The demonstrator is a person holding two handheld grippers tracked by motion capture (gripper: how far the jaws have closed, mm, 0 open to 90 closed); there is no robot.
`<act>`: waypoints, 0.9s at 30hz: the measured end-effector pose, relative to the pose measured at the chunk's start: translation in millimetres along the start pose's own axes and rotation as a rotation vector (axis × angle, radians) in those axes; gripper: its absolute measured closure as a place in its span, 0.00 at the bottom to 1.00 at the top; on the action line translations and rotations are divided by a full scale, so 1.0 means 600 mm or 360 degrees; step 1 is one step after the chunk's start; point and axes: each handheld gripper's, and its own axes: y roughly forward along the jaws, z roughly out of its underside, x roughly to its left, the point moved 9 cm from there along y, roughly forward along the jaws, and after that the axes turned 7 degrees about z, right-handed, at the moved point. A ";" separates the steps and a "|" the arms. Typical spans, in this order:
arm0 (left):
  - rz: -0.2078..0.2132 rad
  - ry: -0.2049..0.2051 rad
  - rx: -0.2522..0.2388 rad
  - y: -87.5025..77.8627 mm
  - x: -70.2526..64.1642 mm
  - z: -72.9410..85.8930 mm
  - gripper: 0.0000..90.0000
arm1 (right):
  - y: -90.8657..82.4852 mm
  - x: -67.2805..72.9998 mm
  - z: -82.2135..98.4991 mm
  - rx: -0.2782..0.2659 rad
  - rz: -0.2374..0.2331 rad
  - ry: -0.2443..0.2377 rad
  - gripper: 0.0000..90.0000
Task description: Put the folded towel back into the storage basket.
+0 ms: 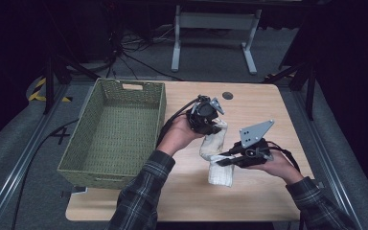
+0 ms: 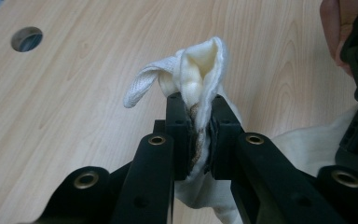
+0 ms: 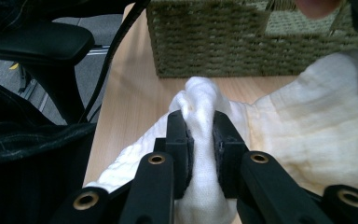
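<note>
Cloth: white towel (image 1: 216,155) hangs over the table's (image 1: 268,191) right half, lower end touching.
Left gripper (image 1: 210,125): my jaws pinch its top.
Right gripper (image 1: 224,161): clamped mid-fold.
Technique: lift evenly toward basket (image 1: 112,134), left edge.

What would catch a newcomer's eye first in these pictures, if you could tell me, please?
Most striking is the white cloth held up over the middle of the wooden table, pinched at two places: the left gripper is shut on its upper end and the right gripper on a fold lower down. Next comes the green woven basket, standing open at the table's left edge, beside the person's left hand.
</note>
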 end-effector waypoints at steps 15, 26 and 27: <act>-0.0037 -0.0015 -0.0081 -0.095 0.049 0.046 0.91 | 0.042 -0.027 -0.109 -0.0033 -0.0018 -0.0050 0.89; -0.0048 0.0008 -0.0104 -0.177 0.092 0.088 0.91 | 0.105 -0.041 -0.190 -0.0023 0.0009 -0.0076 0.89; -0.0044 0.0004 -0.0105 -0.185 0.096 0.092 0.91 | 0.111 -0.044 -0.200 -0.0022 0.0016 -0.0078 0.89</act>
